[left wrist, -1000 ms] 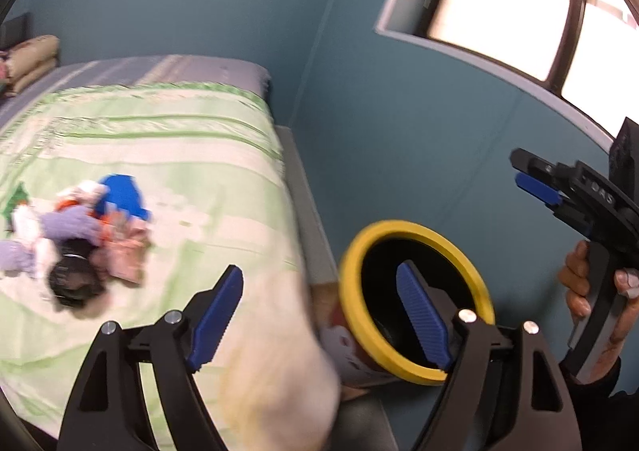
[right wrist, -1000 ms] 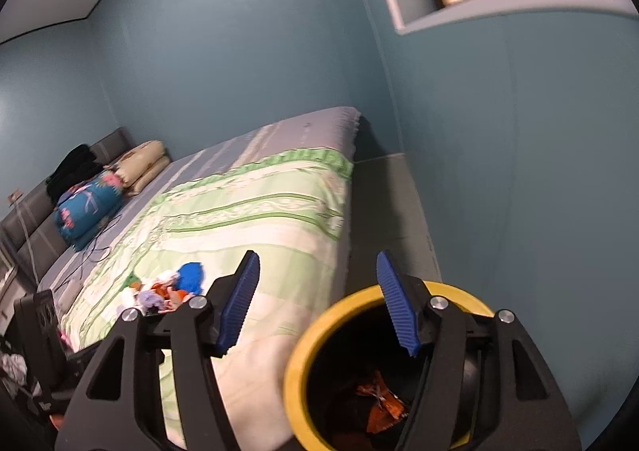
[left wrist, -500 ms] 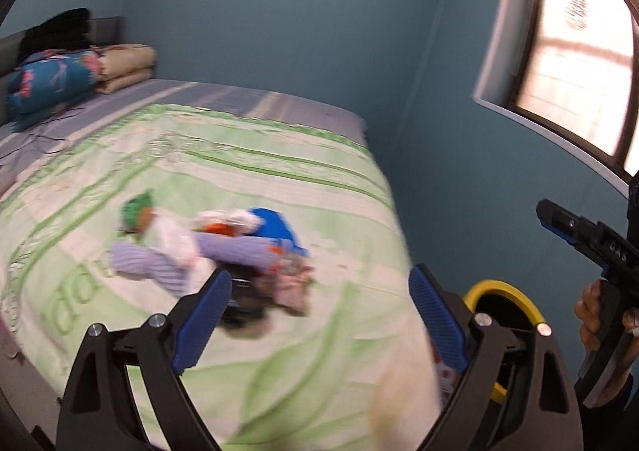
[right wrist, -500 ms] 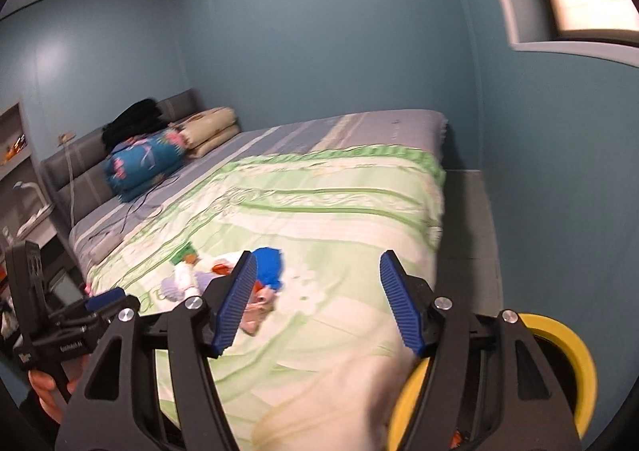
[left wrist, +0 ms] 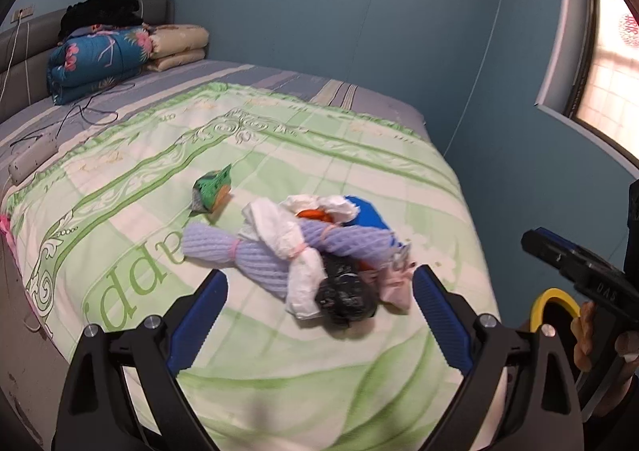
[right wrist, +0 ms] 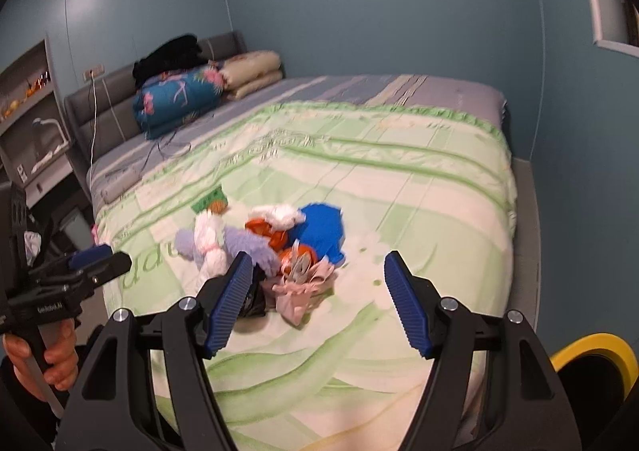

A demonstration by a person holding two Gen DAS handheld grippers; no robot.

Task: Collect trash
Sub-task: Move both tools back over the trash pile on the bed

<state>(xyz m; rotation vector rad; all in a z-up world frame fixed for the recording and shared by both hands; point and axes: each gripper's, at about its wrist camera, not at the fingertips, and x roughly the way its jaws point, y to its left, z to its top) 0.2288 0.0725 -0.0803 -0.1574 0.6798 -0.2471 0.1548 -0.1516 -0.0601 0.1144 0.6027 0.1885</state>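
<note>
Purple netting, white tissue, a blue piece, orange scraps, a pink bag and a black bag lie together as a trash pile [left wrist: 319, 251] on the green quilt [left wrist: 279, 151] of the bed. A green wrapper [left wrist: 211, 191] lies just beside the pile, apart from it. The left tool [left wrist: 319, 327] hovers over the near side of the pile; its jaws have just been opening, stand wide and hold nothing. The right tool [right wrist: 319, 303] is also over the pile, its jaws have just been opening, with nothing between them. A yellow-rimmed bin [right wrist: 595, 355] stands beside the bed.
</note>
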